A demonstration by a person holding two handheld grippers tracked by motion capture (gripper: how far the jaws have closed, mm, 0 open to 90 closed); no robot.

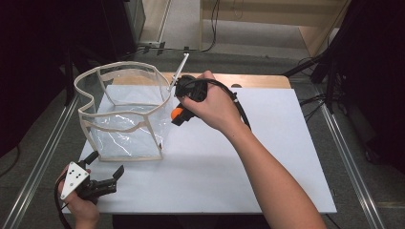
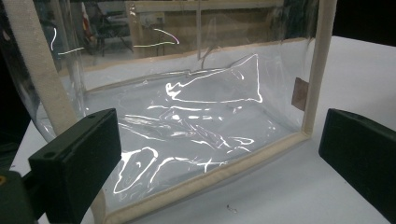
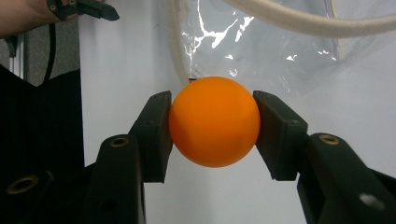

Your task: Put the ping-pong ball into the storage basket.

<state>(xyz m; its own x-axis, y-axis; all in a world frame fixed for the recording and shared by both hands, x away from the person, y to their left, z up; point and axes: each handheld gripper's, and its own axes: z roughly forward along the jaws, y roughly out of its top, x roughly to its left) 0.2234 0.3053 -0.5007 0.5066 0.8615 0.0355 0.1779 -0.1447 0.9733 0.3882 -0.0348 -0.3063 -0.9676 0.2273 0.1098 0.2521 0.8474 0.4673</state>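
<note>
- Orange ball (image 3: 214, 121) sits clamped between the 2 black jaws of the right hand-held gripper (image 3: 212, 128), one jaw pressing each side of it.
- In the high view the orange ball (image 1: 177, 113) is held above the white counter (image 1: 267, 157), just beside the right-hand corner of the clear bag (image 1: 125, 114), outside its plastic wall.
- Right hand-held gripper (image 1: 181, 112) is wrapped by the person's right hand (image 1: 212, 102), which reaches in over the counter next to the bag's far right corner.
- Clear bag stands upright and open-topped on the counter, with cream fabric trim along its rim, corners and base; I can see nothing inside it.
- Left hand-held gripper (image 1: 106, 171) rests near the bag's front face, at the counter's near left edge, held by the left hand (image 1: 79, 202).
- Left hand-held gripper (image 2: 219, 158) has its 2 jaws spread wide apart with nothing between them, pointing at the clear bag (image 2: 196, 112) just in front.
- White strap (image 1: 177, 71) sticks up beyond the bag's far right corner.
</note>
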